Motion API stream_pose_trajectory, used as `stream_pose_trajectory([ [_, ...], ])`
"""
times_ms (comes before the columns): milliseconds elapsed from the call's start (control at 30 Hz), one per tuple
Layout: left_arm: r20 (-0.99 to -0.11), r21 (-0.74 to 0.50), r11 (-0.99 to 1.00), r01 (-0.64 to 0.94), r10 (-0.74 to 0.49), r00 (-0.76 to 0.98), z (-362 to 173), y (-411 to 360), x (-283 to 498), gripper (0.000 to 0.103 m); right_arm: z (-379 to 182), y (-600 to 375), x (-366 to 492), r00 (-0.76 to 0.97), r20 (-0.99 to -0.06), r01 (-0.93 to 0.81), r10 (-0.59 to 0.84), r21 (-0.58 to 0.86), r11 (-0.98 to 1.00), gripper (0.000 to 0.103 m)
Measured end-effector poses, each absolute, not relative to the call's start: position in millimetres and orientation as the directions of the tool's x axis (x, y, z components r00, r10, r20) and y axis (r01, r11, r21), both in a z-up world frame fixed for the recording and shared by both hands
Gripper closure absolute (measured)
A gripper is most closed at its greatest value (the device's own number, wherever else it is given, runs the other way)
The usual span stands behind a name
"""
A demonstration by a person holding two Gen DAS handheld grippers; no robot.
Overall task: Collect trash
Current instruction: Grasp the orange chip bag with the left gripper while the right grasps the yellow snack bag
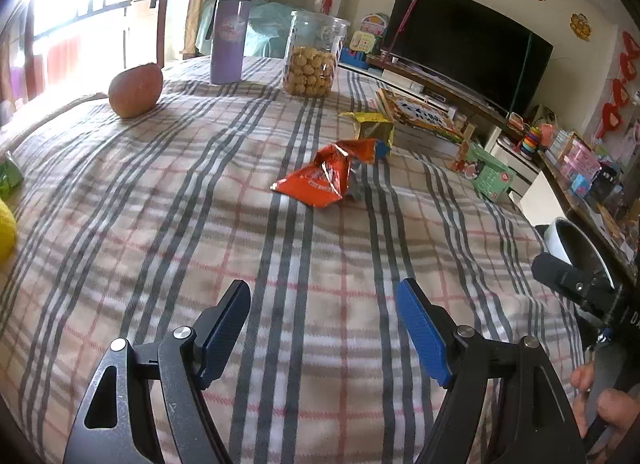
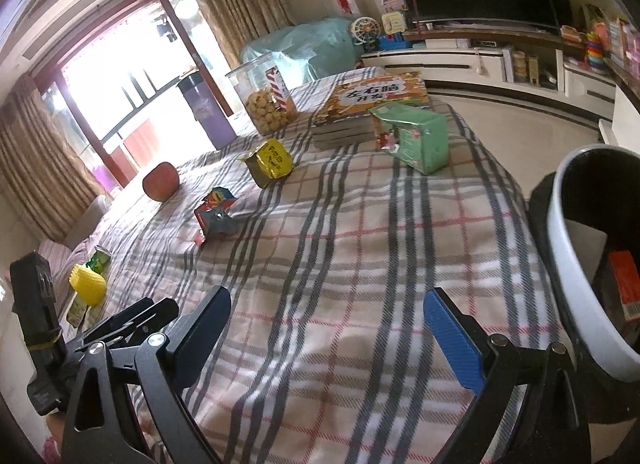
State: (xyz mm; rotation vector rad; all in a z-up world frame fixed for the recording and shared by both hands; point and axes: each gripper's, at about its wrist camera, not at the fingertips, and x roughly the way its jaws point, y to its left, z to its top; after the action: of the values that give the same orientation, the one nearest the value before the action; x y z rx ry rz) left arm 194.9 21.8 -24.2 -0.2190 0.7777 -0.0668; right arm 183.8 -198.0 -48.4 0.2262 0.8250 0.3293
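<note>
Both grippers, left (image 1: 322, 328) and right (image 2: 328, 330), hang over the plaid cloth (image 1: 160, 204) with jaws wide and empty. 2 wrappers lie ahead, orange (image 1: 320, 178) and yellow (image 1: 372, 126). The bin (image 2: 576, 264) stands just off the table's right edge, likely for easy drops.

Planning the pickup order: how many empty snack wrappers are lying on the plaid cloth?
2 clearly: an orange wrapper mid-cloth and a yellow wrapper just beyond it, near the books. Green packaging at the left edge may be a third; too small to tell.
</note>
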Motion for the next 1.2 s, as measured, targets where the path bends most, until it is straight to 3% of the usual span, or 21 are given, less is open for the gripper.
stream_pose_trajectory([
  [833,-0.683,-0.168,0.986,0.009,-0.123,0.72,-24.5,24.8,282.7,0.029,-57.7,-179.4,238.9,0.597,-0.672,-0.229,0.439,0.381,0.896,0.005],
  [1000,-0.691,-0.159,0.987,0.03,-0.133,0.711,-31.2,21.3,300.9,0.051,-57.2,-177.8,247.0,0.6,-0.671,-0.236,0.436,0.372,0.898,0.005],
  [1067,-0.699,-0.164,0.986,0.034,-0.14,0.701,-34.9,20.9,308.5,0.072,-56.7,-175.6,250.2,0.603,-0.668,-0.242,0.436,0.367,0.898,0.005],
  [1200,-0.704,-0.177,0.984,0.034,-0.151,0.694,-40.4,25.4,312.3,0.086,-56.7,-164.0,257.7,0.597,-0.673,-0.268,0.436,0.346,0.899,0.006],
])
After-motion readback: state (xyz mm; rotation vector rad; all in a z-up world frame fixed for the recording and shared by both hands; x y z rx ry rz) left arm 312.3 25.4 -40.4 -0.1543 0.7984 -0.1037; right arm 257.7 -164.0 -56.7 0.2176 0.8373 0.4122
